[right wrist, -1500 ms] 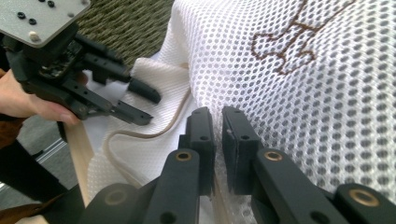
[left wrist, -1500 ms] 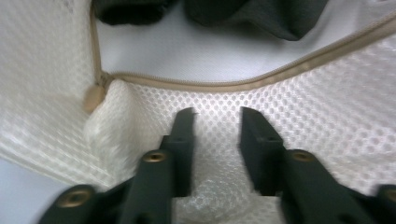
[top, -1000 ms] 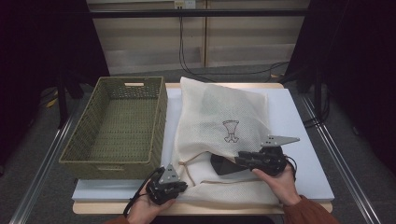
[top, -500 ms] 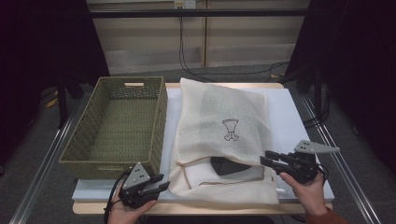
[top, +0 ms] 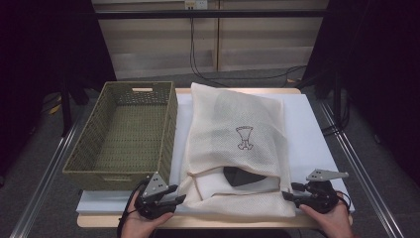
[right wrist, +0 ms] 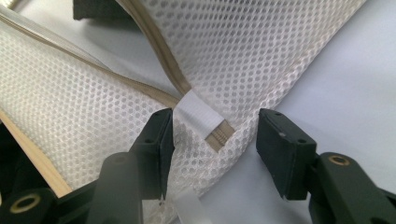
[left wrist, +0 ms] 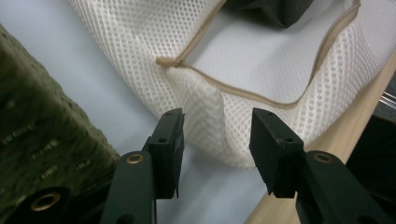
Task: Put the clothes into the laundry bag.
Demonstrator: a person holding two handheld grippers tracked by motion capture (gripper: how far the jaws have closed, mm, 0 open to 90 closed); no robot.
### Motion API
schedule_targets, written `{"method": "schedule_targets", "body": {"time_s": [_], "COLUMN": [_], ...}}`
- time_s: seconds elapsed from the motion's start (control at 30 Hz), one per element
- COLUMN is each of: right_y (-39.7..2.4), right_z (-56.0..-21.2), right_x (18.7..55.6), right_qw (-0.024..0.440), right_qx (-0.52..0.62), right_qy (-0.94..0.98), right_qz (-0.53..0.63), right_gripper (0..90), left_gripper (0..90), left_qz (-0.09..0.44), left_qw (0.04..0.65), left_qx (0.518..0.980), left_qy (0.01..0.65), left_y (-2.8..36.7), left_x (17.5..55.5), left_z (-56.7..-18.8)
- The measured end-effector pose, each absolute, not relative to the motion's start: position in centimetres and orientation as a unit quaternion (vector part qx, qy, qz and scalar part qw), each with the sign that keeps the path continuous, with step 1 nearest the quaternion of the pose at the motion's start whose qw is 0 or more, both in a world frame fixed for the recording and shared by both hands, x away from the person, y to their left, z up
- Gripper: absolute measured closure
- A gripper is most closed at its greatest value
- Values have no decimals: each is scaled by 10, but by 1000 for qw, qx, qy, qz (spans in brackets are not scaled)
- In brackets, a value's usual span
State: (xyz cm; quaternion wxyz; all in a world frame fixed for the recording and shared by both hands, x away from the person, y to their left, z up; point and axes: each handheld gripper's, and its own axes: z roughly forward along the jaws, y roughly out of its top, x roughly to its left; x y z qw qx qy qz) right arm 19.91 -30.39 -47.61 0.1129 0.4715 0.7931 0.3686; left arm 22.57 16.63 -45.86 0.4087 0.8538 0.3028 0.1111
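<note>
High view: the mesh bag (top: 237,148) lies on the white sheet (top: 307,134), just right of the green basket (top: 124,134), whose inside is bare. The bag's near opening gapes, with a dark thing (top: 241,176) inside. The left gripper (top: 171,199) sits at the bag's near left corner, the right gripper (top: 289,194) at its near right corner.

Left gripper view: the jaws have just been opening and stand spread, a fold of the bag's hem (left wrist: 219,126) between them, unpinched.

Right gripper view: the jaws have just been opening and stand apart around the bag's zip end (right wrist: 205,119), not pressing it.
</note>
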Motion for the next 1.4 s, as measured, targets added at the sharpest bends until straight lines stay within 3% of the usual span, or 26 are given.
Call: {"method": "schedule_targets", "body": {"time_s": [0.07, 0.13, 0.23, 0.37, 0.43, 0.83, 1.0, 1.3, 1.4], "right_y": [-302, -300, -301, -305, -308, -328, -334, -334, -338], "right_z": [-476, -476, -474, -471, -469, -464, -464, -468, -468], "right_x": [200, 199, 200, 200, 199, 188, 184, 182, 182], "right_qw": [117, 123, 123, 118, 123, 146, 155, 166, 183], "right_qx": [473, 476, 482, 487, 490, 510, 513, 515, 524], "right_qy": [794, 794, 791, 788, 785, 767, 764, 774, 768], "right_qz": [365, 358, 355, 358, 357, 361, 359, 328, 320], "right_gripper": [525, 618, 742, 813, 827, 841, 841, 840, 839], "left_gripper": [560, 648, 666, 815, 846, 849, 835, 711, 656], "left_qz": [110, 103, 115, 116, 117, 51, 41, 52, 40], "left_qw": [412, 420, 400, 398, 396, 422, 407, 396, 424], "left_qx": [853, 853, 858, 856, 855, 846, 859, 860, 851], "left_qy": [300, 292, 302, 309, 312, 321, 307, 317, 308], "left_y": [164, 161, 158, 162, 166, 177, 171, 177, 178], "left_x": [229, 229, 231, 235, 234, 216, 205, 195, 196], "left_z": [-458, -456, -459, -460, -459, -462, -466, -468, -465]}}
